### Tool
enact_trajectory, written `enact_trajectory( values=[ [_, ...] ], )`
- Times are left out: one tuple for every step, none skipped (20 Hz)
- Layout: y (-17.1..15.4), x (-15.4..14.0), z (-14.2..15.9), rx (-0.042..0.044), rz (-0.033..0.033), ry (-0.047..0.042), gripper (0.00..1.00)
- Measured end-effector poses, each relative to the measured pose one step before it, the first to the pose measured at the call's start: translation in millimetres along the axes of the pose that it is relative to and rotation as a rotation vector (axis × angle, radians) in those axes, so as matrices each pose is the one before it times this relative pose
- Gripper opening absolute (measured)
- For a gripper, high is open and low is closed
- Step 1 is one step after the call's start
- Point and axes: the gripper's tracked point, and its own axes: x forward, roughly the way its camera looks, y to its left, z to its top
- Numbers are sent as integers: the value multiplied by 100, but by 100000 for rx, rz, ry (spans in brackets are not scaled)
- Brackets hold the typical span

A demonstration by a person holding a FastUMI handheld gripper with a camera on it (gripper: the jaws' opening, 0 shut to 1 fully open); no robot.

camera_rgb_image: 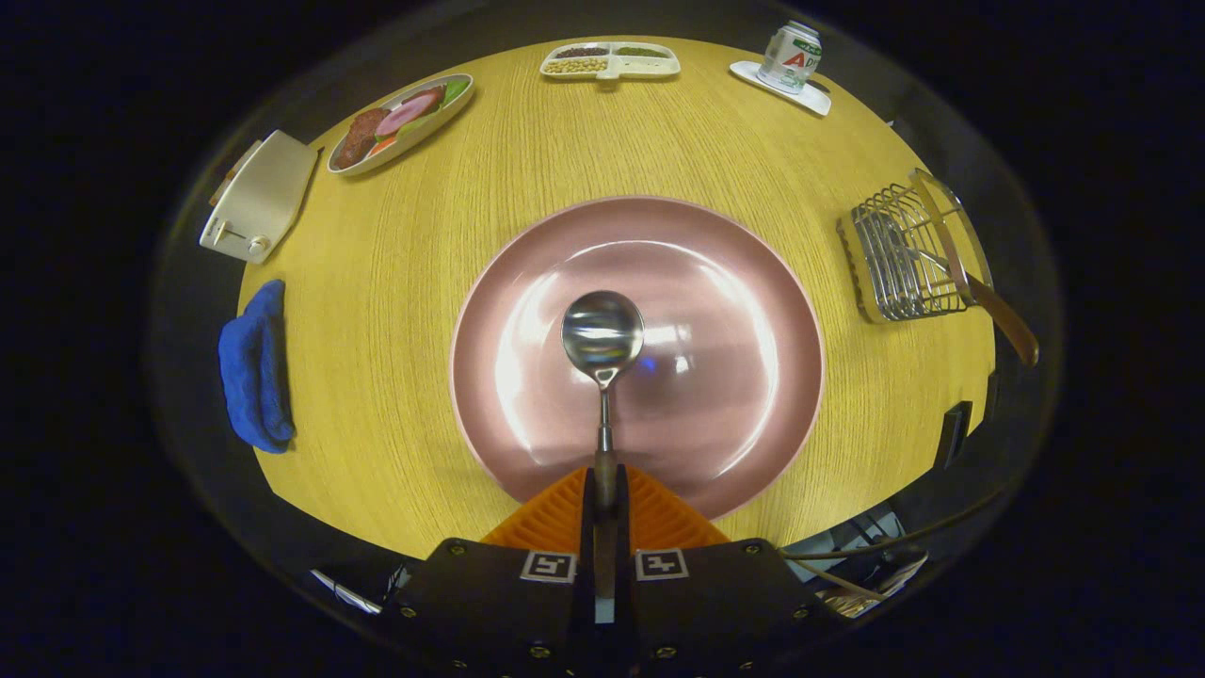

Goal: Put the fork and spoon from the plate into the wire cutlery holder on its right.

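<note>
gripper (pixel 603 490): fingers closed on the spoon handle, pointing down over the plate.
spoon (pixel 602 330): bowl ahead of fingers, above plate (pixel 753 282) centre.
wire cutlery holder (pixel 899 259): right of plate, brown-handled utensil (pixel 998 315) inside.

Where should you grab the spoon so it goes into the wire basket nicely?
By the handle, as now: the gripper is shut on the spoon handle, bowl pointing ahead over the pink plate. That probably suits lowering it from above into the wire cutlery holder.
</note>
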Motion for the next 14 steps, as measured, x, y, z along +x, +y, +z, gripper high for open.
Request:
enact_trajectory(
  values=[
    [-219,-281,226,-977,-1036,-622,9],
    [-271,-463,331,-440,-893,-284,9],
    [-65,-396,127,-469,-743,-516,9],
    [-170,-460,299,-541,-759,-594,9],
    [-267,-338,131,-435,-1161,-146,9],
    [-290,-458,266,-350,-1337,-303,9],
    [-197,-419,285,-407,-1168,-600,9],
    [-199,-387,270,-176,-959,-433,9],
    [-200,-386,174,-305,-842,-300,9],
    [-216,-352,168,-181,-722,-225,9],
    [-162,-289,162,-75,-490,-294,8],
    [-204,-304,276,-47,-398,-381,9],
    [-231,-331,134,89,-528,-485,8],
    [-270,-344,240,397,-499,-660,9]
  ],
)
